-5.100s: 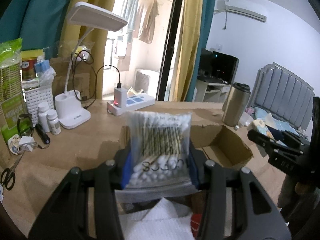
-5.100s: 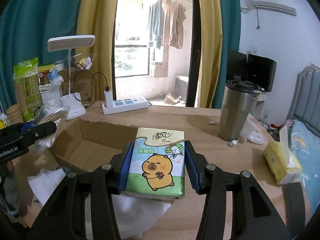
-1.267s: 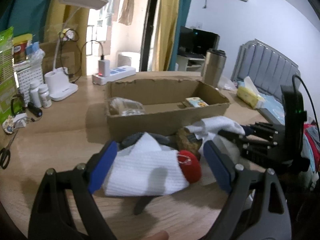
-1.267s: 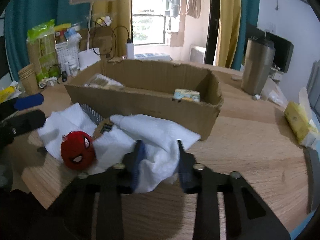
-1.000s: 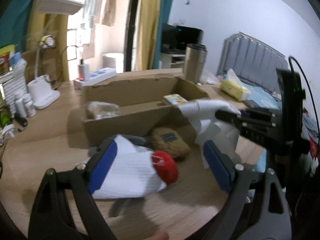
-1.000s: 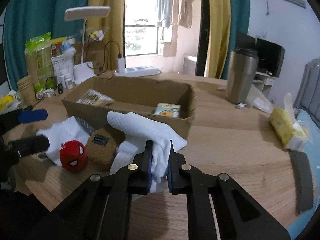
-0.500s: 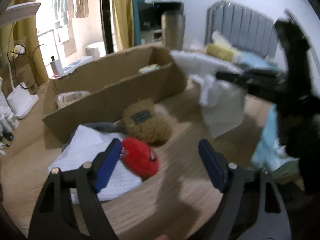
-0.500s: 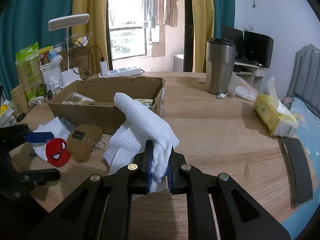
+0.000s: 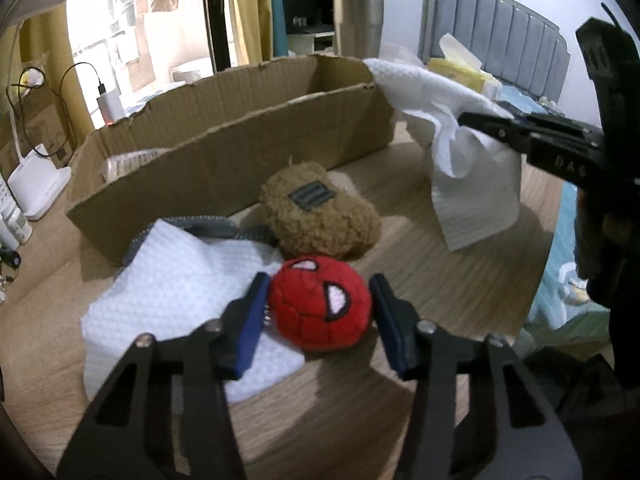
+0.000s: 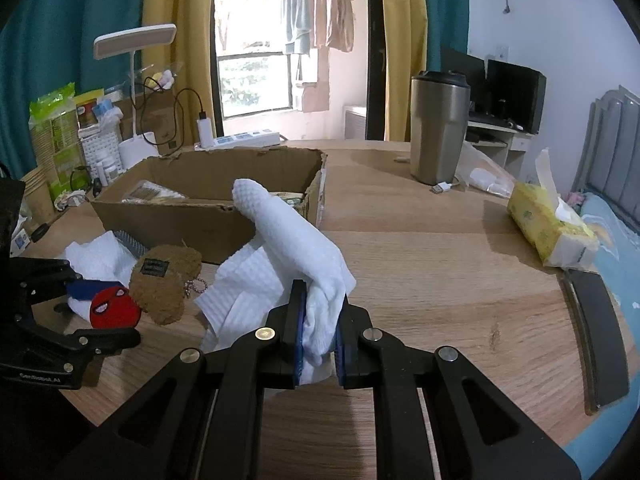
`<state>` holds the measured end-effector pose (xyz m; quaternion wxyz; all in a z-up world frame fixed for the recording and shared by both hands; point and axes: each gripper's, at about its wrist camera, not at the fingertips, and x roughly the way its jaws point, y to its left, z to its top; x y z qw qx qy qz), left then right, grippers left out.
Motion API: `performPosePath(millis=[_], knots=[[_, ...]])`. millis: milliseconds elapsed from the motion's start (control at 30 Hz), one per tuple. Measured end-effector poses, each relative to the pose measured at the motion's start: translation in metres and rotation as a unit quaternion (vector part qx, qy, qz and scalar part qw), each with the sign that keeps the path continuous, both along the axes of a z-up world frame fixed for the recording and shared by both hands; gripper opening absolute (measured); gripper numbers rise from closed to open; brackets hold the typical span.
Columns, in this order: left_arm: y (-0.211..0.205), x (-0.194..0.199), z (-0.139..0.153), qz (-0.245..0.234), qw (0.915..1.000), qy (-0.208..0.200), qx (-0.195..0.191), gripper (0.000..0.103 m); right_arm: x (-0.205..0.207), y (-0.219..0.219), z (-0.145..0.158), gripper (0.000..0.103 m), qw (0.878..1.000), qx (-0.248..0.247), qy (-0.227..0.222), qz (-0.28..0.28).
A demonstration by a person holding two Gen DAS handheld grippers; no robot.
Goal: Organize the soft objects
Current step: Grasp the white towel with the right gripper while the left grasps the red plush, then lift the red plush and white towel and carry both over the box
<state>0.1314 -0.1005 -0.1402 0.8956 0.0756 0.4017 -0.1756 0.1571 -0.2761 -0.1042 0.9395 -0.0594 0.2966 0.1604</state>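
Through my left wrist view, my left claw [image 9: 318, 312] is closing around the red spider-mask plush ball [image 9: 319, 302], which sits between the blue pads; the left pad looks just at its side and the right pad shows a thin gap, so I judge the grip not yet firm. The ball rests on a white cloth [image 9: 176, 280] spread on the tabletop [image 9: 440, 292], with a brown fuzzy plush [image 9: 320, 212] just behind it, touching a grey item I cannot identify. All of these lie outside the cardboard box [image 9: 240, 152], close to its near wall. To the right, my other claw holds a second white cloth up in the air. Through my right wrist view, my right claw [image 10: 318, 332] is pressed together on that lifted white cloth [image 10: 296, 252], which hangs clear of the tabletop in front of the box's near corner. Inside the box I can see a clear packet [image 10: 152, 192] and a bit of a printed pack beyond the cloth, so I judge some sorting is done. Left to go in, by my reckoning: the held cloth, the red ball, the brown plush, the flat cloth and the grey item.
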Motion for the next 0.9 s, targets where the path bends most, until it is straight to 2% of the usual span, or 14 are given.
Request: performPosePath(millis=[367, 700, 900], knots=[[0.006, -0.01, 0.01, -0.004, 0.9998, -0.018, -0.013, 0.046, -0.008, -0.001, 0.017, 0.013, 1.0, 0.003, -0.03, 0.002], [0.017, -0.023, 0.036, -0.003, 0.9968, -0.068, -0.043, 0.046, -0.015, 0.0, 0.034, 0.013, 0.999, 0.003, -0.053, 0.005], [0.029, -0.024, 0.05, 0.021, 0.9931, -0.092, -0.069, 0.046, -0.019, 0.002, 0.045, 0.013, 0.998, 0.004, -0.068, 0.007]])
